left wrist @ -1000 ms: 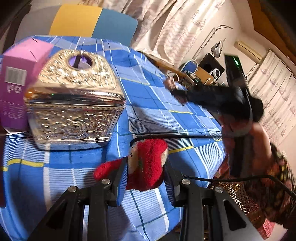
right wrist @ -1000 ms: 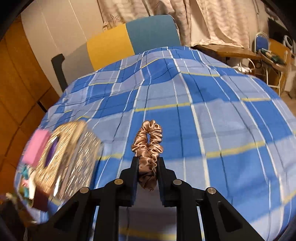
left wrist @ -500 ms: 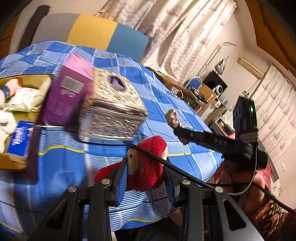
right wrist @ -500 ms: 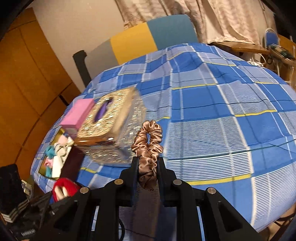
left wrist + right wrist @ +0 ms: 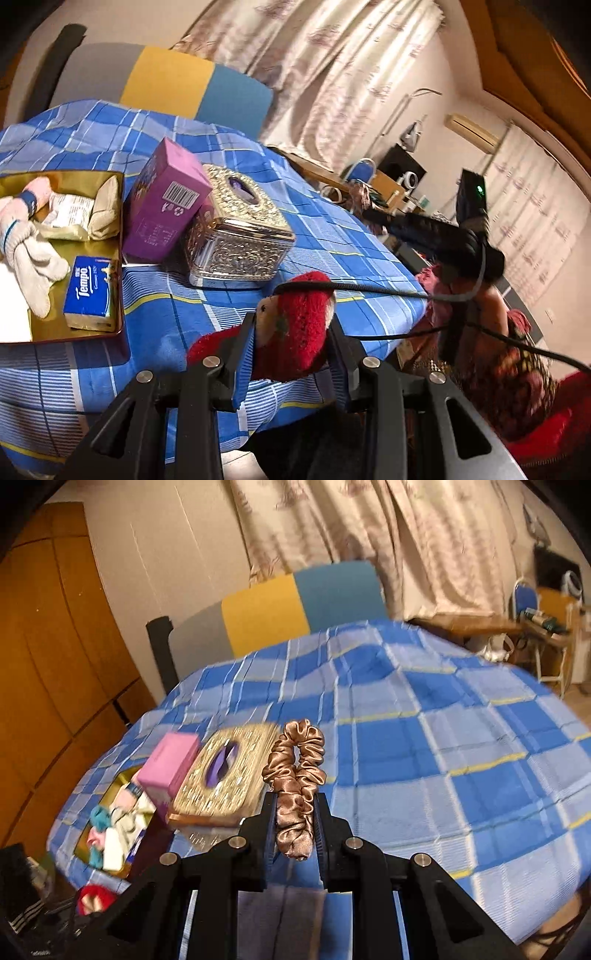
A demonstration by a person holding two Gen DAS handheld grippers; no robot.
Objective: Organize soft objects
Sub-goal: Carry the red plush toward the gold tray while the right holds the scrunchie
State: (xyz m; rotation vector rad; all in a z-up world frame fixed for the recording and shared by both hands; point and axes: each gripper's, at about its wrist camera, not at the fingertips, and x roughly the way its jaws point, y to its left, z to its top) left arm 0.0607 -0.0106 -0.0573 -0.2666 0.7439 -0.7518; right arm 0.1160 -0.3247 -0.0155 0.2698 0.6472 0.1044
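Observation:
My left gripper (image 5: 291,343) is shut on a red plush toy (image 5: 295,332) with a pale face, held above the near edge of the blue checked cloth (image 5: 229,162). My right gripper (image 5: 295,823) is shut on a bronze satin scrunchie (image 5: 297,771), held upright above the cloth. A gold tray (image 5: 116,258) at the left holds white gloves (image 5: 26,243), a Tempo tissue pack (image 5: 88,288) and other soft items; it also shows in the right wrist view (image 5: 79,843). The red toy appears low left in the right wrist view (image 5: 94,899).
A pink box (image 5: 166,206) and an ornate silver tissue box (image 5: 236,229) stand right of the tray. A chair with yellow and blue back (image 5: 195,88) is behind the table. The right gripper's body (image 5: 436,236) and cables (image 5: 369,290) cross the right side.
Both grippers have pulled back and turned left with their objects held. The tray and boxes now show more fully in both views.

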